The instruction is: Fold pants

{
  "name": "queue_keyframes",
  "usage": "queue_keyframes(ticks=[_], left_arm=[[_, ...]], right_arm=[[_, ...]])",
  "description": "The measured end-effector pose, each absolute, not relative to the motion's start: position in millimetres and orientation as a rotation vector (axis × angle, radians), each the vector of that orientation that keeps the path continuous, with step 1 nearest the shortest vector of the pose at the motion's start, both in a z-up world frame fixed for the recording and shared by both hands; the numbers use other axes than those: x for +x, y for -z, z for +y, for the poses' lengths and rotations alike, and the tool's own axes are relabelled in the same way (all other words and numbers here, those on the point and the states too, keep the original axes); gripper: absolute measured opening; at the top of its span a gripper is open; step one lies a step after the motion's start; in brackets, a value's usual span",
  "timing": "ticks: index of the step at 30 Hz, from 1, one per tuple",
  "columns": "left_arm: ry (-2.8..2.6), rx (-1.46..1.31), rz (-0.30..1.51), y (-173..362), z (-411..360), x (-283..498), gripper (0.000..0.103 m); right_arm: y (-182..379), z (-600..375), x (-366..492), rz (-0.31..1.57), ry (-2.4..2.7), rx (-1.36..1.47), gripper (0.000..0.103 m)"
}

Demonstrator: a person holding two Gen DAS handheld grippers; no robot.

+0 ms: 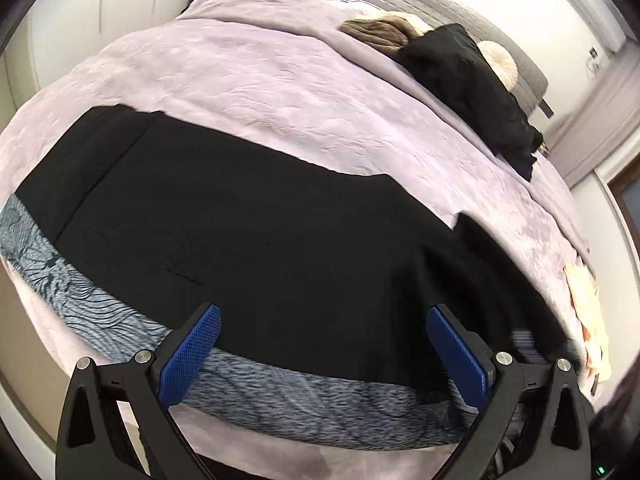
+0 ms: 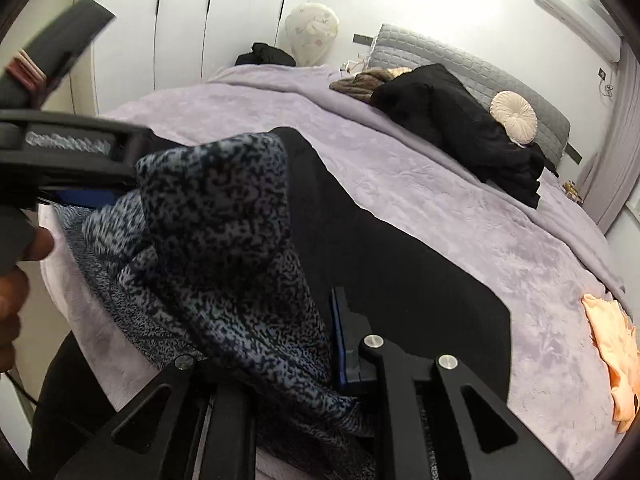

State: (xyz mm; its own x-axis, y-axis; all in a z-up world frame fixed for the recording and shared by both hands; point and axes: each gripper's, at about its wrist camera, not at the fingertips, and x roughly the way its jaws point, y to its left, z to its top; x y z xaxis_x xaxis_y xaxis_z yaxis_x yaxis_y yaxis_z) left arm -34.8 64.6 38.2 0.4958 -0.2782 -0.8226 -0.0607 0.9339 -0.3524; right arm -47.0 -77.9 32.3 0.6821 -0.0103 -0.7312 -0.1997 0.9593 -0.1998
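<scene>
i held the right gripper [image 2: 280,340] clamped on the speckled pants [image 2: 224,240], lifting an edge to fold; the left gripper [image 1: 320,344] hovered wide above the black garment [image 1: 260,220].

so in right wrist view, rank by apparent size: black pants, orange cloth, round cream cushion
1. black pants
2. orange cloth
3. round cream cushion
The cushion sits farthest from the camera, so its last place is unsure.

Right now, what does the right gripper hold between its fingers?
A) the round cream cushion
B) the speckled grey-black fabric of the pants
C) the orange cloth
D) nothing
B: in the right wrist view the right gripper is closed on the speckled fabric, which bunches up between its fingers.
</scene>
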Motion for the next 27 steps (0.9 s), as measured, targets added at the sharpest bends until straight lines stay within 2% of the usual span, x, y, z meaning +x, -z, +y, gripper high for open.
queue_keyframes(ticks=[4,8,12,14,17,22,24,27], left_arm=[[0.138,-0.362,1.055,-34,71,-34,0.103],[0.152,-0.360,1.036,-42,64,-33,0.103],[0.171,-0.332,1.010,-55,50,-35,0.103],[0.200,-0.321,1.001,-62,36,-41,0.103],[0.312,-0.276,0.998,-69,1,-53,0.103],[0.475,-0.143,1.010,-63,-64,-70,0.103],[0.442,-0.110,1.073,-43,-74,-61,0.103],[0.417,-0.082,1.100,-25,-76,-52,0.103]], right_arm=[[-24,-66,-37,0.846,-0.085,-0.298,0.019],[-31,-66,-54,0.872,-0.156,-0.311,0.052],[-73,-100,-98,0.768,-0.293,-0.160,0.084],[-92,-125,-123,0.698,-0.336,-0.116,0.084],[-102,-169,-147,0.666,-0.323,-0.051,0.090],[-44,-225,-135,0.941,-0.427,0.259,0.092],[-28,-232,-140,0.959,-0.459,0.328,0.092],[-36,-231,-145,0.945,-0.506,0.298,0.092]])
